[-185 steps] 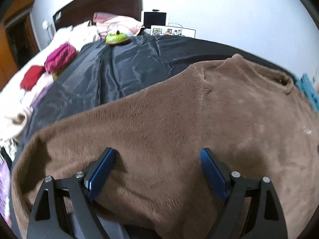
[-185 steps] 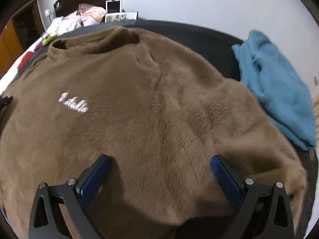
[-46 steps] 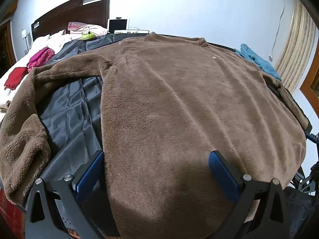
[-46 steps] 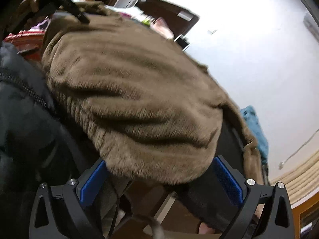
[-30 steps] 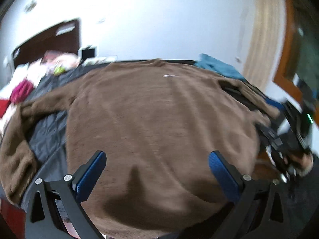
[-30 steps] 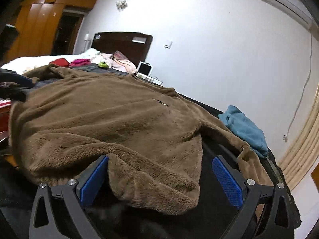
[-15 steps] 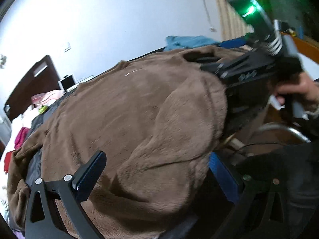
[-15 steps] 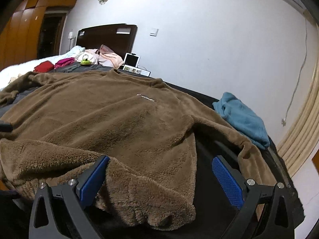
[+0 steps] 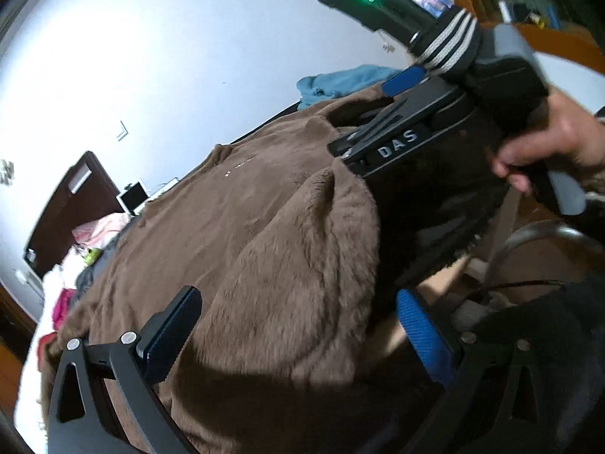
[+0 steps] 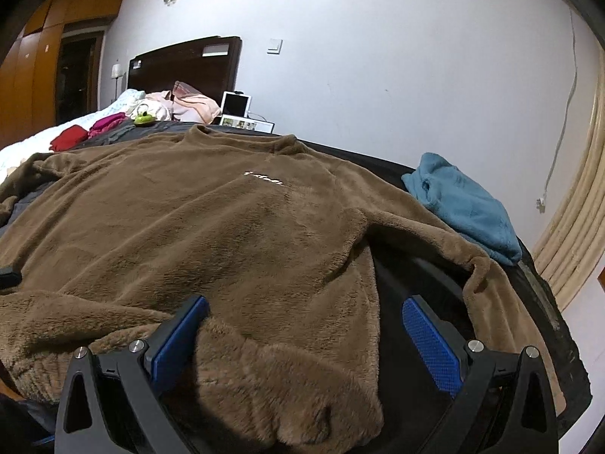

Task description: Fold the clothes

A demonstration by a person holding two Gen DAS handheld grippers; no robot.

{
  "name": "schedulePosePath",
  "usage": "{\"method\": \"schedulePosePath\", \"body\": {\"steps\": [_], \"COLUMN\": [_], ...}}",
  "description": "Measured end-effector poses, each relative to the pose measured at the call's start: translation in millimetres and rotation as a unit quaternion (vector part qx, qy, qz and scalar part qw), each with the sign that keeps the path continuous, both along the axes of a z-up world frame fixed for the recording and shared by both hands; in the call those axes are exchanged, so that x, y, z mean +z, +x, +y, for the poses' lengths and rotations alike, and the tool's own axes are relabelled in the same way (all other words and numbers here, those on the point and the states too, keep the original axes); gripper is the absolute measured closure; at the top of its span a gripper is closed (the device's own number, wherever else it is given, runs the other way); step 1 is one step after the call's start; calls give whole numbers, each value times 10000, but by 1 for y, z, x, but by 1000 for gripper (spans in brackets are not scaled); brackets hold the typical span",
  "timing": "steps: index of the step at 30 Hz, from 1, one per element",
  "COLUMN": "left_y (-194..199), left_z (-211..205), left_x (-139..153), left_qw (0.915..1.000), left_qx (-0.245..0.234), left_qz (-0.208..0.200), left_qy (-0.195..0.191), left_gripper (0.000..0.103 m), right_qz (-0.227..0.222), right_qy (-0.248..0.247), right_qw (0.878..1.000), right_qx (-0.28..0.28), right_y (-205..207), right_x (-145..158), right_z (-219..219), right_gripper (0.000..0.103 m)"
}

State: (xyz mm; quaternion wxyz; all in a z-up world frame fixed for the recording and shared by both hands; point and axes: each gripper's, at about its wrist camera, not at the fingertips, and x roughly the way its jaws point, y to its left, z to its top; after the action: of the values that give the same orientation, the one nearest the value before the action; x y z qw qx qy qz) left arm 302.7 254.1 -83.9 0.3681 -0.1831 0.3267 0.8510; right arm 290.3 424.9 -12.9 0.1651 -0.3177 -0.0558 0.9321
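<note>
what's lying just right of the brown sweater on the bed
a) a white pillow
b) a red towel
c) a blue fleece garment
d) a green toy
c: in the right wrist view a blue fleece garment lies by the brown sweater's right sleeve.

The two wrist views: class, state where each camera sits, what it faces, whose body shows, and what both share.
Left wrist: behind the open left tongs, facing the brown fleece sweater's hem, the right tongs and a hand.
Right wrist: behind the open right tongs, facing up the sweater to the dark wooden headboard; no body.
Shared: sweater, folded blue fleece garment, headboard.
</note>
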Motion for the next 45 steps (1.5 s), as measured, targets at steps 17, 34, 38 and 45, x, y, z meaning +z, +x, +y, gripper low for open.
{"method": "schedulePosePath", "body": {"steps": [17,34,38,45], "left_y": [-52,-64,-64,-66], "left_z": [-83,-98,-101,-106], "left_x": [36,50,51,47], "left_qw": [9885,9826,9827,9815], "left_qx": [917,980,936,947], "left_qz": [-809,-1185,-1186,-1295], "left_qy": [888,1042,1066,1049], "left_gripper": [0,0,0,0], "right_qz": [-133,293,-113,-207], "right_qy": [43,189,771,186], "right_qw": [9999,9850,9860,9984], "right_qx": [-34,1691,1474,495], "right_y": [7,80,67,58], "right_x": [-5,21,0,-4], "right_z": [0,-70,-84,-36], "right_gripper": [0,0,0,9]}}
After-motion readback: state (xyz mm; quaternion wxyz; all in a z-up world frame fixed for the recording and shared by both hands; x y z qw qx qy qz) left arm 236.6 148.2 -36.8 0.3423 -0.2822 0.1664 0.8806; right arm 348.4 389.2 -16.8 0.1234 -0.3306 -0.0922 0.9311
